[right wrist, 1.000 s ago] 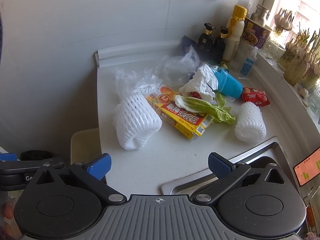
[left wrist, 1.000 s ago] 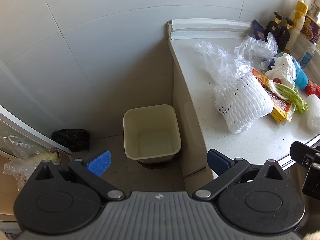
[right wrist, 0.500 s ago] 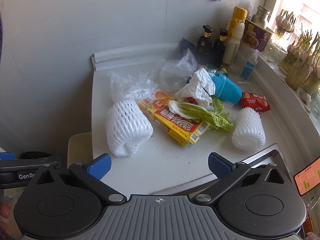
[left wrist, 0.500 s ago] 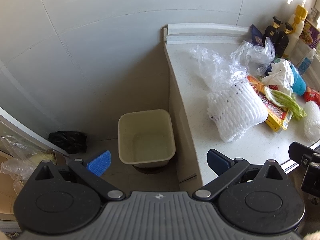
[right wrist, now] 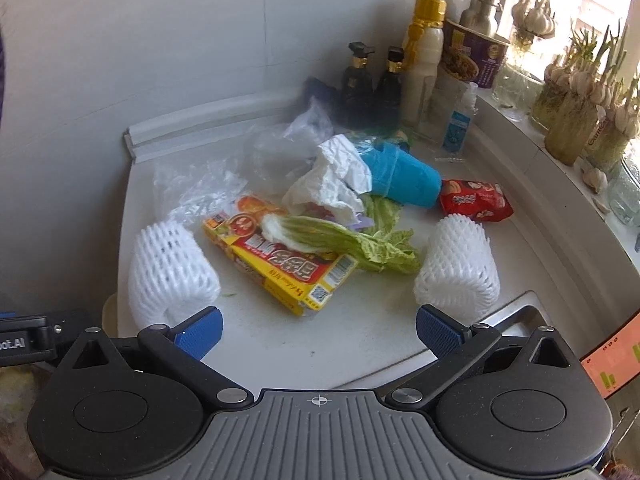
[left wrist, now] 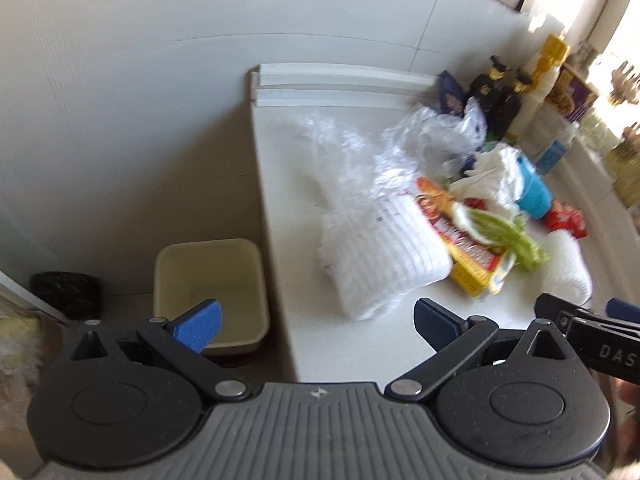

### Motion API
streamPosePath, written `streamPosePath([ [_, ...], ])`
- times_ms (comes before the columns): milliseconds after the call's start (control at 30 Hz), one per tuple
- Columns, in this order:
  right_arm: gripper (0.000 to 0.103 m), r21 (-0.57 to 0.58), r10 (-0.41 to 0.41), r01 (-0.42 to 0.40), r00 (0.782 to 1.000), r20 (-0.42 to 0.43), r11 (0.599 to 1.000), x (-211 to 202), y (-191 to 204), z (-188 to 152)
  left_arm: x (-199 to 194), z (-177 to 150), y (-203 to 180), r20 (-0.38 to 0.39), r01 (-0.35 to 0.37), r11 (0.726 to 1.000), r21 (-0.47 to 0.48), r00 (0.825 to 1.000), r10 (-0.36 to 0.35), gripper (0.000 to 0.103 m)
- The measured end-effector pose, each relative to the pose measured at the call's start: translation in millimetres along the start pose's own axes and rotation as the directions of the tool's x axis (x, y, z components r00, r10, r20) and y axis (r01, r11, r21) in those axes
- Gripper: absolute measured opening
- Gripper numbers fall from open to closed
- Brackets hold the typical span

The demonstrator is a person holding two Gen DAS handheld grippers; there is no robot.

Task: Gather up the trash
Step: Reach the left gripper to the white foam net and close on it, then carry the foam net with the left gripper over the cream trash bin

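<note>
Left wrist view: left gripper (left wrist: 316,322), jaws standing wide apart w/ nothing between, is facing the counter edge; foam net sleeve (left wrist: 380,256) is lying just ahead, slightly right, long axis running obliquely away; bin (left wrist: 210,292) is sitting on the floor to the left (below counter level).

Right wrist view: right gripper (right wrist: 318,330), likewise spread and empty, is pointing at the yellow box (right wrist: 280,256); the sleeve (right wrist: 172,272) is lying to its left, so the left gripper is prob. nearer.

Window glare at right; motion-blurred, fisheye-warped left view
</note>
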State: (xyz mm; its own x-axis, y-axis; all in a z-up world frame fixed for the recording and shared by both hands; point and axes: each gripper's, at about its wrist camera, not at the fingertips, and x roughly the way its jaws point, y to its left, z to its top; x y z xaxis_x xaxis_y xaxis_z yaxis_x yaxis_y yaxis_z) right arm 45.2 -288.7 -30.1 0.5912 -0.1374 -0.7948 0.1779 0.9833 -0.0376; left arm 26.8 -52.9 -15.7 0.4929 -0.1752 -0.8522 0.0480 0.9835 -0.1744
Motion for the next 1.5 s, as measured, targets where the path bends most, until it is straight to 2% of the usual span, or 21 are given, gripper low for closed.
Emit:
streamPosePath([
  [133, 0.103, 0.068, -0.022, 0.02, 1.0, 0.015, 0.997, 11.5, -32.4, 7.6, 10.7, 5.1, -8.6, -0.011, 0.087, 0.996, -0.032, 0.996, -0.087, 0.1],
  [333, 0.102, 0.134, -0.078, 0.073, 0.996, 0.031, 0.988, 27.9, -73.0, 14.9, 25.2, 11.7, -21.9, 0.005, 0.136, 0.99, -0.048, 0.991, -0.136, 0.097],
  [500, 0.101, 0.166, -0.124, 0.12, 0.992, 0.02, 0.979, 48.5, -96.5, 16.0, 43.6, 13.3, -31.6, -0.004, 0.122, 0.992, -0.032, 0.993, -0.122, 0.089],
  [667, 0.098, 0.2, -0.139, 0.14, 0.99, -0.018, 0.97, 76.6, -114.8, 15.0, 55.5, 12.2, -33.5, -0.009, 0.097, 0.995, -0.034, 0.995, -0.097, 0.076],
  [767, 0.095, 0.229, -0.129, 0.133, 0.991, -0.034, 0.964, 90.2, -123.5, 12.8, 56.5, 10.6, -33.7, -0.006, 0.088, 0.996, -0.034, 0.996, -0.088, 0.068],
  [833, 0.092, 0.245, -0.121, 0.128, 0.992, -0.042, 0.961, 96.2, -127.5, 10.4, 56.8, 9.8, -34.1, -0.001, 0.085, 0.996, -0.033, 0.996, -0.085, 0.066],
  [1033, 0.066, 0.283, -0.11, 0.125, 0.991, -0.07, 0.951, 111.0, -134.0, 6.2, 56.4, 8.8, -35.7, 0.009, 0.082, 0.996, -0.028, 0.997, -0.082, 0.052],
  [1100, 0.051, 0.29, -0.105, 0.123, 0.992, -0.075, 0.949, 112.9, -134.5, 4.9, 54.9, 8.4, -35.5, 0.013, 0.087, 0.996, -0.03, 0.996, -0.086, 0.047],
  [1200, 0.034, 0.297, -0.096, 0.114, 0.993, -0.075, 0.948, 113.6, -134.2, 3.5, 52.3, 8.1, -34.6, 0.024, 0.091, 0.995, -0.034, 0.996, -0.09, 0.036],
  [1367, 0.028, 0.29, -0.11, 0.118, 0.993, -0.044, 0.95, 102.8, -130.5, 6.9, 47.1, 9.6, -28.6, 0.043, 0.094, 0.995, -0.038, 0.995, -0.092, 0.019],
  [1500, 0.028, 0.286, -0.124, 0.125, 0.992, -0.022, 0.95, 90.3, -127.6, 12.2, 39.6, 11.4, -25.5, 0.052, 0.105, 0.994, -0.035, 0.993, -0.103, 0.015],
])
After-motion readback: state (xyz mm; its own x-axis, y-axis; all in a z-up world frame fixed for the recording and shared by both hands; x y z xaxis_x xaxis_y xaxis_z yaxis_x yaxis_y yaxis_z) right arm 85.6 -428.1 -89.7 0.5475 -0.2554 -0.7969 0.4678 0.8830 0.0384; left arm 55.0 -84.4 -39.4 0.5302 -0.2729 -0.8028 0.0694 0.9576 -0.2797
